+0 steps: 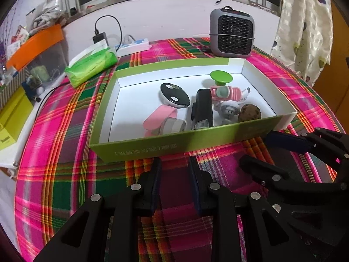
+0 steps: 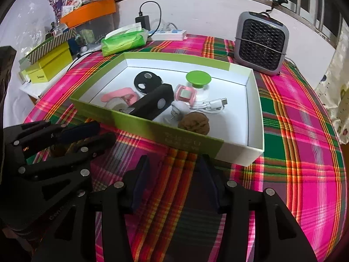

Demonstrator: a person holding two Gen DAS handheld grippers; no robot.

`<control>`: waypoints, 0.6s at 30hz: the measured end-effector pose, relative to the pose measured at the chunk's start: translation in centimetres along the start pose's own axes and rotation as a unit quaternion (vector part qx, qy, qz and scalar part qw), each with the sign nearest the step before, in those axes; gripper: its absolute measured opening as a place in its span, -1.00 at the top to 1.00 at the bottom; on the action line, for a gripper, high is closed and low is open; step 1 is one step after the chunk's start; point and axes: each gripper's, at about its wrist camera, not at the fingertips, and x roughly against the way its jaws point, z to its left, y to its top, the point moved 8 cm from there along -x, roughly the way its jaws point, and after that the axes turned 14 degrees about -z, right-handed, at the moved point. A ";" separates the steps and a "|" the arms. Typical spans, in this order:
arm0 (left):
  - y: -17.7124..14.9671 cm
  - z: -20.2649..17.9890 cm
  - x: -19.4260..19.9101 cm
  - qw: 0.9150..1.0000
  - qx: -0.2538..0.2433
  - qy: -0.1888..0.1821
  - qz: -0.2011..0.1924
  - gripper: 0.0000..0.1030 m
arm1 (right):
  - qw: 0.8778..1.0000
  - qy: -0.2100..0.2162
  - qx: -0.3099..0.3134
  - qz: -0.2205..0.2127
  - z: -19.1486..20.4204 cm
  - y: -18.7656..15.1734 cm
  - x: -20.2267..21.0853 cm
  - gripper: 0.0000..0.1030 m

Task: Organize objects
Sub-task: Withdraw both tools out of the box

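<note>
Both grippers hover just in front of the green box, jaws parted and empty: the left gripper and the right gripper. Every small item already lies inside the box (walnut against its near wall, black case in its middle). The sorting looks finished; a careful operator would withdraw straight back from the box without nudging it.

pale printed characters, upside down and unreadable, on the green box front wall; small dark brand word, too blurred to read, on the yellow box.
</note>
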 end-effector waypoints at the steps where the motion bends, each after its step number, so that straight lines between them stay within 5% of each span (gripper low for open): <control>1: 0.0 0.0 0.0 1.000 -0.002 0.002 0.000 0.55 | 1.000 0.000 0.000 0.000 0.0 0.0 0.0 0.04; 18: 0.0 -0.4 0.3 1.000 -0.021 0.014 -0.003 0.54 | 1.000 -0.007 0.006 0.001 -0.3 -0.2 0.1 0.03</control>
